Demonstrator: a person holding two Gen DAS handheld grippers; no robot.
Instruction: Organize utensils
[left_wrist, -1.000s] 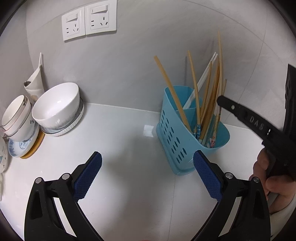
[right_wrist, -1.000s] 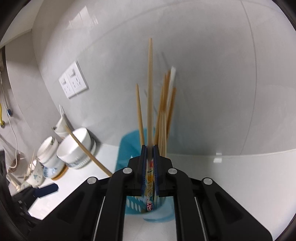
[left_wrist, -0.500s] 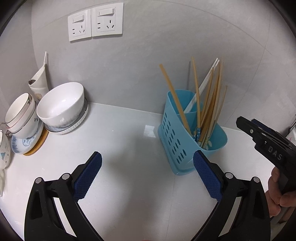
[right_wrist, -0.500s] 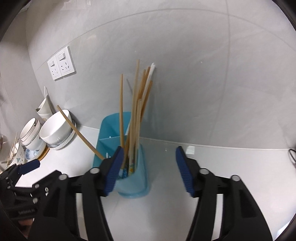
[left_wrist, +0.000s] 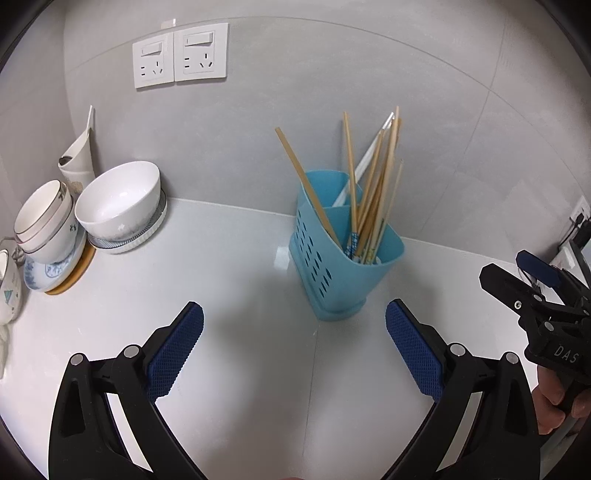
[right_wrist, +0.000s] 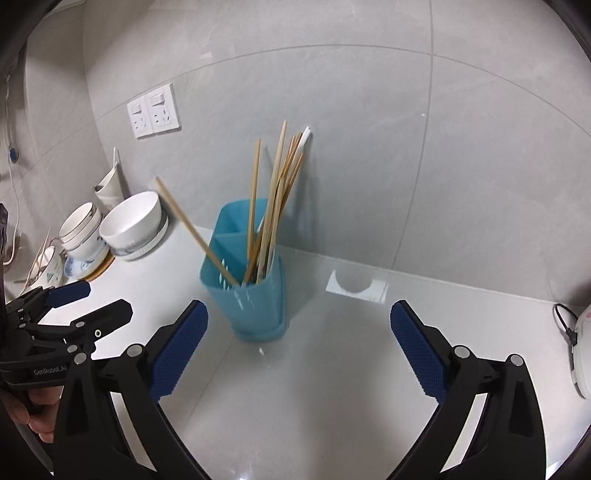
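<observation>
The white countertop (left_wrist: 229, 266) is bare in front of the blue perforated utensil holder (left_wrist: 343, 273), which stands near the grey wall. The stacked bowls (left_wrist: 118, 206) sit well apart, to its left. Bamboo chopsticks (right_wrist: 275, 206) stand bundled in the holder's near compartment, one leaning out sideways. The left gripper (left_wrist: 294, 350) is spread wide and empty; the right gripper (right_wrist: 299, 354) is opening, nothing between its pads. No loose utensils show, so the sorting looks nearly or fully done.

Blue perforated utensil holder (left_wrist: 341, 258) — upright on white counter; wooden chopsticks (left_wrist: 373, 192) standing inside, one leaning left.
</observation>
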